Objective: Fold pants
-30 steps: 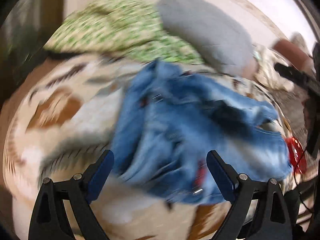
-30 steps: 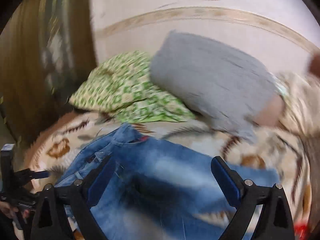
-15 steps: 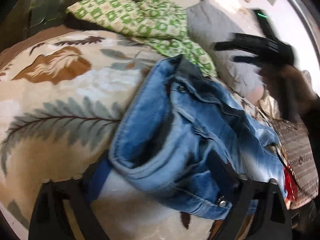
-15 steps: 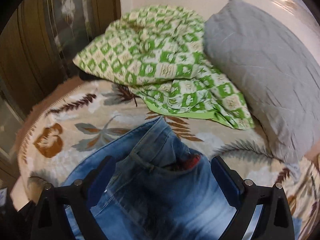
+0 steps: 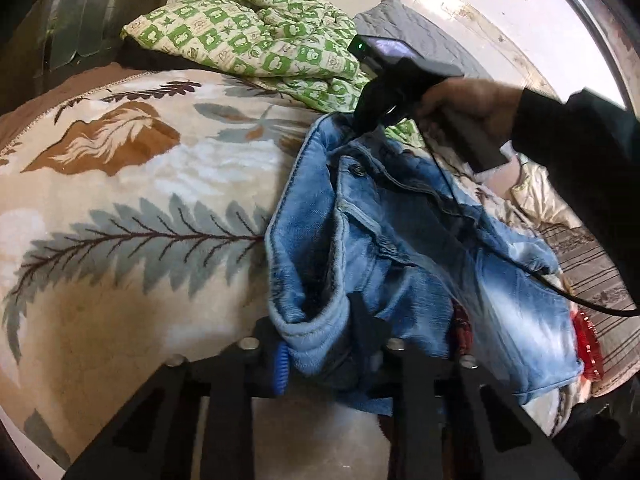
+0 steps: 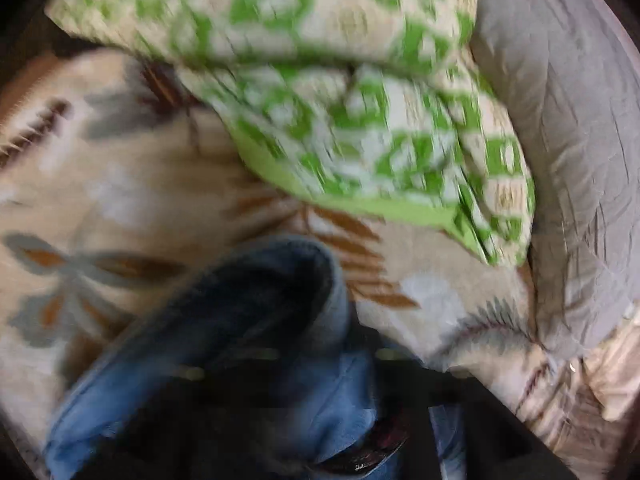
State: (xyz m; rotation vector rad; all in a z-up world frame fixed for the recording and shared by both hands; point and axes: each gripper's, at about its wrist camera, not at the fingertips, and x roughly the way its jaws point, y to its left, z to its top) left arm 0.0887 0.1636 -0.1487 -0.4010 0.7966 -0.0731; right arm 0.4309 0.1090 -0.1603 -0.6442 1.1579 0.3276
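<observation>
Bed: leaf-patterned blanket (image 5: 132, 216) covers it, with the green checked quilt (image 5: 256, 48) and grey pillow (image 6: 576, 152) at the far end.
Jeans (image 5: 400, 256): crumpled on the blanket, just in front of the quilt.
My left gripper (image 5: 332, 344): fingers closing, a fold of the jeans' edge pinched between them.
My right gripper (image 5: 362, 122): at the jeans' quilt-side end, fingers closing with denim between them.

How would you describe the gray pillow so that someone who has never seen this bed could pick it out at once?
Start at the bed's leaf-patterned blanket and look toward the pale wall. Two soft things lie there side by side: a green checked quilt and, to its right, the gray pillow. It is the only plain, unpatterned piece.
</observation>
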